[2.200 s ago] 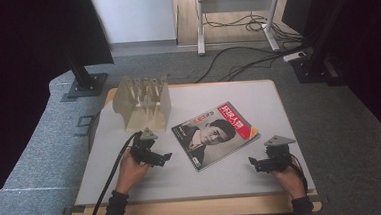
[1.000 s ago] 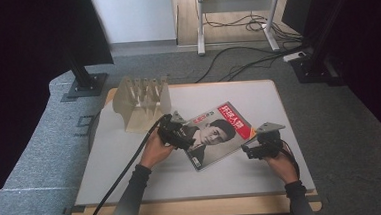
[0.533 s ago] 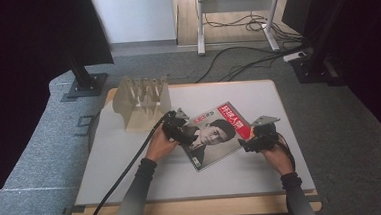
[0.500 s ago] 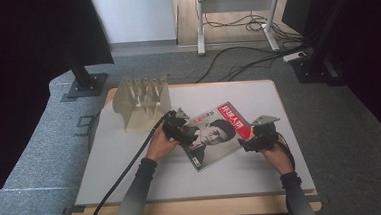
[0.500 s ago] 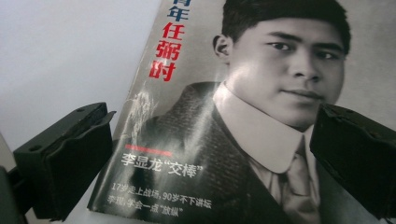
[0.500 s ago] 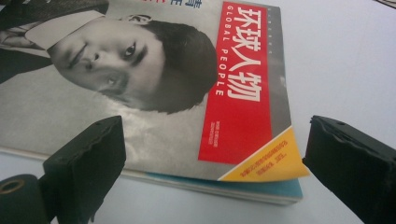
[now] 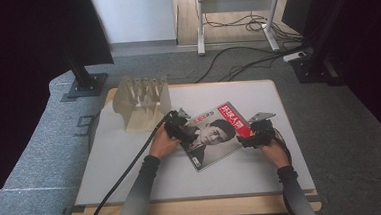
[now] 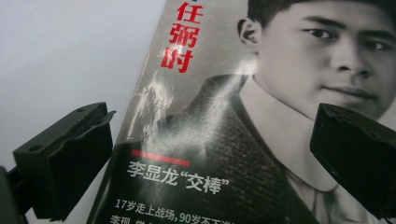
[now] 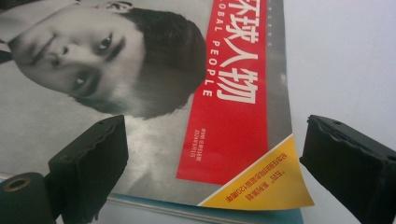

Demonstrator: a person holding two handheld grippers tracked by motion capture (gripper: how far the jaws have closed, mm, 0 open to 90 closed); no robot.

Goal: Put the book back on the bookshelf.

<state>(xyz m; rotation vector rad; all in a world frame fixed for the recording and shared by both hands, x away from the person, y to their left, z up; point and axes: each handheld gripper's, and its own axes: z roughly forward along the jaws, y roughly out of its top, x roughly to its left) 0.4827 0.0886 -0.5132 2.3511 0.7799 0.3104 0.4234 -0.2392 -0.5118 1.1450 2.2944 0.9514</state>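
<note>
Glossy magazine (image 7: 215, 133) lies slanted in the middle of the white table (image 7: 132, 166). Left gripper (image 7: 179, 129) stands wide over its left edge, right gripper (image 7: 250, 138) wide over its yellow corner; both hold nothing. Red band reads "GLOBAL PEOPLE". Farther back, just beside, stands a beige slotted rack (image 7: 143, 98).

The right gripper (image 9: 212, 182) has its two black jaws wide apart over a magazine (image 9: 154, 93) with a red band and a yellow corner, on the white table (image 9: 341, 56).
</note>
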